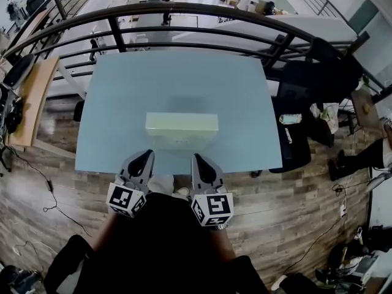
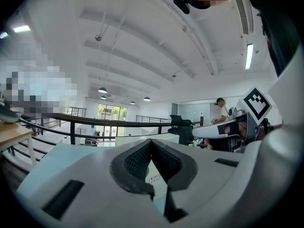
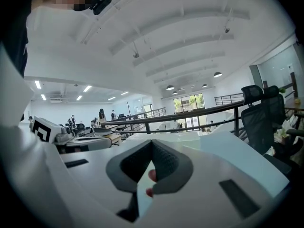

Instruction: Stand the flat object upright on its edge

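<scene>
Grippers sit side by side over the near edge of the pale blue table [image 1: 116, 97], each held level and pointing across it. The left gripper [image 1: 147, 154] has its jaws fully together, the dark ribbed pads [image 2: 137, 159] meeting at the tip with nothing clamped between them. The right gripper [image 1: 197, 158] is the same: pads [image 3: 166, 161] pressed tip to tip and empty. Neither one touches anything on the table.

The flat object, a pale cream box [image 1: 182, 129], lies on the table with a broad face up, just beyond the two tips and roughly centred between them. A narrow strip of bare table separates it from both grippers. Through the small gap under the left gripper's closed pads, a sliver of a pale surface shows, but too little to say more.

Each gripper's marker cube faces the head camera, the left cube [image 1: 125, 199] and the right cube [image 1: 212, 208] close to the person's dark clothing [image 1: 159, 250]. A dark metal railing [image 1: 184, 10] runs behind the far side of the table, and black office chairs [image 1: 318, 72] stand off to the right.
</scene>
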The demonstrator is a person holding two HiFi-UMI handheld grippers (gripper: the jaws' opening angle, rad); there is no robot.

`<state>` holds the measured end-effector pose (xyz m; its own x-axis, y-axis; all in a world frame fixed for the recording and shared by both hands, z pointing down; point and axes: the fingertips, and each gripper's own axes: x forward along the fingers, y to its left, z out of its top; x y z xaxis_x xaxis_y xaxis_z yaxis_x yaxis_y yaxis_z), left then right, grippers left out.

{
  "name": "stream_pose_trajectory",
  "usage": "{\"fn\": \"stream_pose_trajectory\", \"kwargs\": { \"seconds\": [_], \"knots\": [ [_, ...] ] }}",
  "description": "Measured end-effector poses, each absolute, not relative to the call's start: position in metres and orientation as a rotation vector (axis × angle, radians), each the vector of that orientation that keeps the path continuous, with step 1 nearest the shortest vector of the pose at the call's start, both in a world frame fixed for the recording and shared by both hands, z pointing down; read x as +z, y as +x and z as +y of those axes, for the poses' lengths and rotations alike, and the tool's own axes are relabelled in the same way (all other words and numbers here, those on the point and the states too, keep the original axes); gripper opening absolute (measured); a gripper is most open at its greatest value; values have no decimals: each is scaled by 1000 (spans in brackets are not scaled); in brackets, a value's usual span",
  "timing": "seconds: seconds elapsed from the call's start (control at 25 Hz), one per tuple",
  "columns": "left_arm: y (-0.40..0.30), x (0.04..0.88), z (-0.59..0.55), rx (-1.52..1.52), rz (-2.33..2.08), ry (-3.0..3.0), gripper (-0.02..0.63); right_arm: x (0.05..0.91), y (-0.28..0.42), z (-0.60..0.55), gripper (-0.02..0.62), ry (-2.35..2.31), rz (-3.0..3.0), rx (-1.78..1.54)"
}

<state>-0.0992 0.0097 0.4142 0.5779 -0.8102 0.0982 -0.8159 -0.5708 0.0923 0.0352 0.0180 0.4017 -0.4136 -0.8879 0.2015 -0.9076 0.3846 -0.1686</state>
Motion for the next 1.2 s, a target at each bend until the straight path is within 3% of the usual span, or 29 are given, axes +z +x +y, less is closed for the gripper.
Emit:
{"fn": "stream_pose_trajectory", "kwargs": {
  "seconds": [1.2],
  "knots": [
    [-84, 420, 6, 92, -1362, 2681, 3, 414, 51, 19, 8, 1659, -2515, 430]
  ]
}}
